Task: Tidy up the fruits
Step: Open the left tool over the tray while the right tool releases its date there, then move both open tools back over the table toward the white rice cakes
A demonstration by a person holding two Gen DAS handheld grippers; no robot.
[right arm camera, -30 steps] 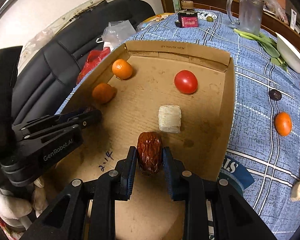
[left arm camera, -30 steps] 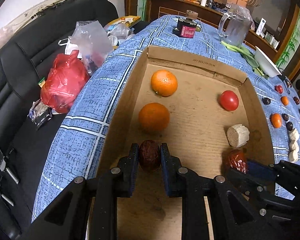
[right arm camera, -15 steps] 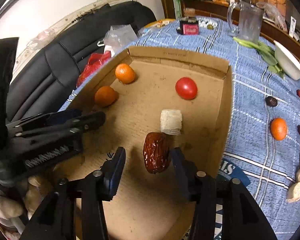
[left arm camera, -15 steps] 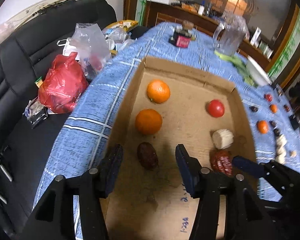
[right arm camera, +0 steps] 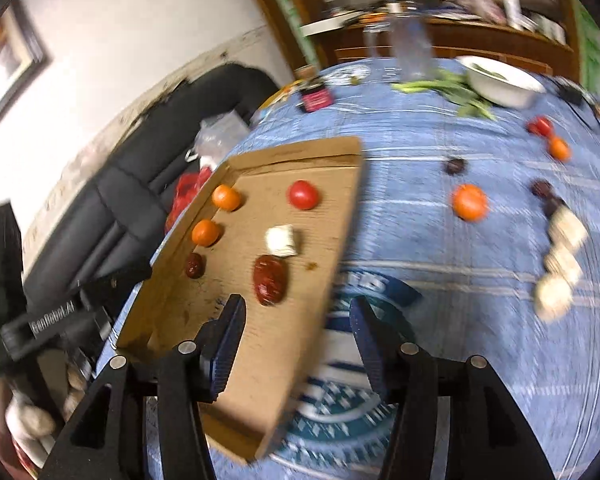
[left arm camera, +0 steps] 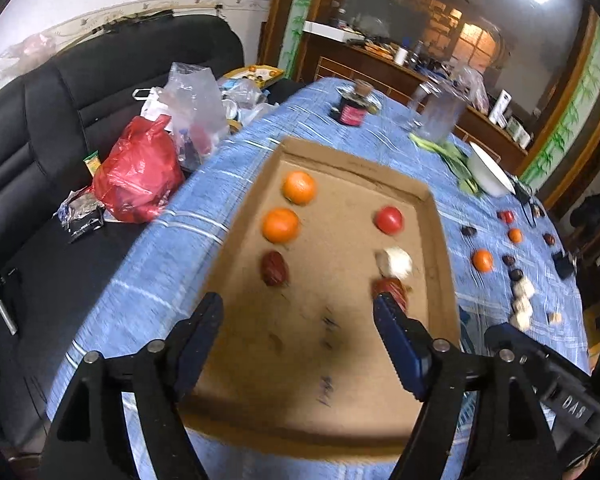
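Left wrist view
Left gripper (left arm camera: 296,312): jaws spread wide, nothing between them, hanging above the near end of the cardboard box (left arm camera: 444,248).
Left column in the box: two oranges, the far one (left arm camera: 299,187) and the nearer one (left arm camera: 281,225), then a dark red date (left arm camera: 274,268) nearest the gripper; all three lie apart from each other along the left wall.
Right column in the box: a tomato (left arm camera: 389,219) far, a pale white chunk (left arm camera: 394,262) in the middle, a second date (left arm camera: 390,289) near, partly hidden behind the right finger (left arm camera: 400,340).
Table (left arm camera: 180,248): blue plaid cloth under the box; on its right side, loose small fruit, among them an orange (left arm camera: 482,260), dark dates and pale chunks.
Far end: a dark jar (left arm camera: 352,110), a glass pitcher (left arm camera: 436,114), a white bowl (left arm camera: 490,170).
Left of the table: a red plastic bag (left arm camera: 138,176) on a black sofa (left arm camera: 60,120).

Right wrist view (blurred)
Right gripper (right arm camera: 296,336): jaws wide apart and empty, straddling the box's right wall (right arm camera: 332,264) near its near corner.
Large date (right arm camera: 271,280): on the box floor just beyond the left finger, touching or almost touching the white chunk (right arm camera: 282,240).
Small date (right arm camera: 194,265): by the box's left wall, near the two oranges.
Loose orange (right arm camera: 469,202): on the cloth, right of the box, well apart from it.
Left gripper's body (right arm camera: 40,320): visible at the left edge.
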